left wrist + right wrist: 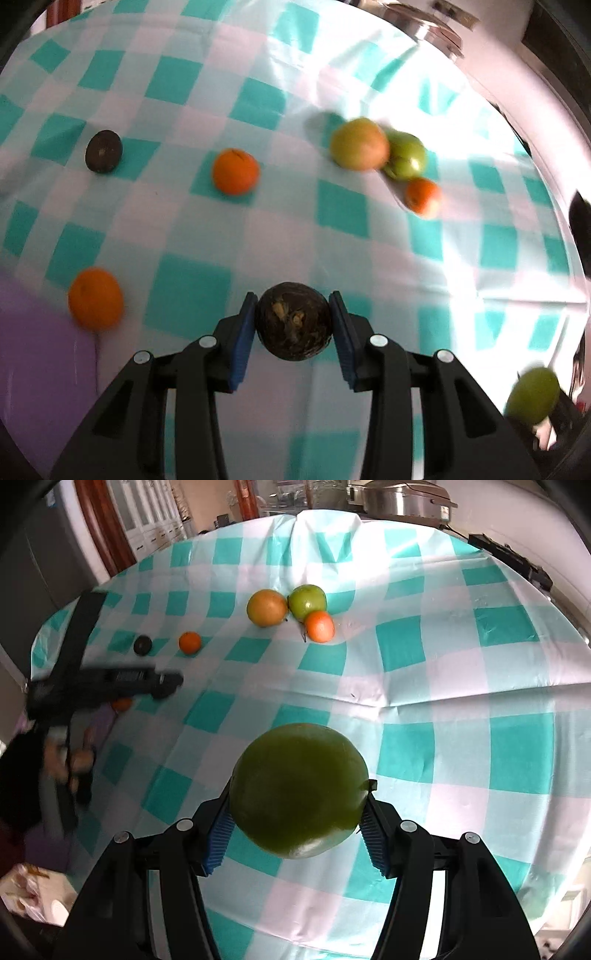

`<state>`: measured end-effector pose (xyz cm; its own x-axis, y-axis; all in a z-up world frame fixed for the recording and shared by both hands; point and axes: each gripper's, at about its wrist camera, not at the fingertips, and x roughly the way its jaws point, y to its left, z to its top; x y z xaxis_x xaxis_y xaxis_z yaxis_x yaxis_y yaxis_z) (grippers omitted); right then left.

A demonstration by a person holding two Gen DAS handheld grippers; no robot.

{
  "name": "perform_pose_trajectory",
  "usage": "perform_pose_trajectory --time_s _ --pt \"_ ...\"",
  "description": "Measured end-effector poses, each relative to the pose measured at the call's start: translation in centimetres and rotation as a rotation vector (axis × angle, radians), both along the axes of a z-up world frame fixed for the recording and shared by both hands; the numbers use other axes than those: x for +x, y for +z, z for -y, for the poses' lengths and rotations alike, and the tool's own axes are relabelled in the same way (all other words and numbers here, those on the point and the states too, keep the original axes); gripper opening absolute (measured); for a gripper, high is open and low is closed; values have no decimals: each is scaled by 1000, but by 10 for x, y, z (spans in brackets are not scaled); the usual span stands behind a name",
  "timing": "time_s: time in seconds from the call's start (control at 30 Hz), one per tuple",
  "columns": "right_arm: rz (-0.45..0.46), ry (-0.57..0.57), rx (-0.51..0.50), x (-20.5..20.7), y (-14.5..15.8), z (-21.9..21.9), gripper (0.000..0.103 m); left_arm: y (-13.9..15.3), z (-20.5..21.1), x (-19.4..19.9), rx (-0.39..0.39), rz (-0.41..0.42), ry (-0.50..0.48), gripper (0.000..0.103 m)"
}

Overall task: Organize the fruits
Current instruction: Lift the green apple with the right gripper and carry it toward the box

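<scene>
My left gripper [293, 317] is shut on a dark brown round fruit [293, 321], held above the checked tablecloth. My right gripper [295, 805] is shut on a large green fruit [299, 790], also seen at the lower right of the left wrist view [532, 395]. On the cloth lie a dark fruit [103, 150], two oranges [235, 171] [95, 298], a yellow-red apple [359, 144], a green apple [406, 155] and a small orange [423, 195]. The same apples [266, 607] [306, 600] and small orange [319, 626] lie far from the right gripper.
A purple tray [40, 354] lies at the left edge of the table, next to the near orange. A steel pot [402, 496] stands beyond the far edge. The left gripper and the hand holding it [74, 698] show at the left of the right wrist view.
</scene>
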<state>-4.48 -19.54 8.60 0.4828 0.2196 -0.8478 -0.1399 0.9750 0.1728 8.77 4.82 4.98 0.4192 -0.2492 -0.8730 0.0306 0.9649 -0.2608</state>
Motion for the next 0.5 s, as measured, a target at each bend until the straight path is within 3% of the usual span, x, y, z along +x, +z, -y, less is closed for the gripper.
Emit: perform_pose_trajectory --time_s 0.03,0.1,0.27,0.5 --pt "-9 -21 22 4 0 0 60 8 7 -9 45 8 -21 40" --pt "-20 -56 42 13 -3 -1 60 12 20 -21 50 -12 -53 40" --pt "-44 -119 81 30 -18 -4 60 9 39 -46 166 3 -177 40" --pt "-27 -116 90 31 -16 -3 60 24 44 -81 252 48 -257 40"
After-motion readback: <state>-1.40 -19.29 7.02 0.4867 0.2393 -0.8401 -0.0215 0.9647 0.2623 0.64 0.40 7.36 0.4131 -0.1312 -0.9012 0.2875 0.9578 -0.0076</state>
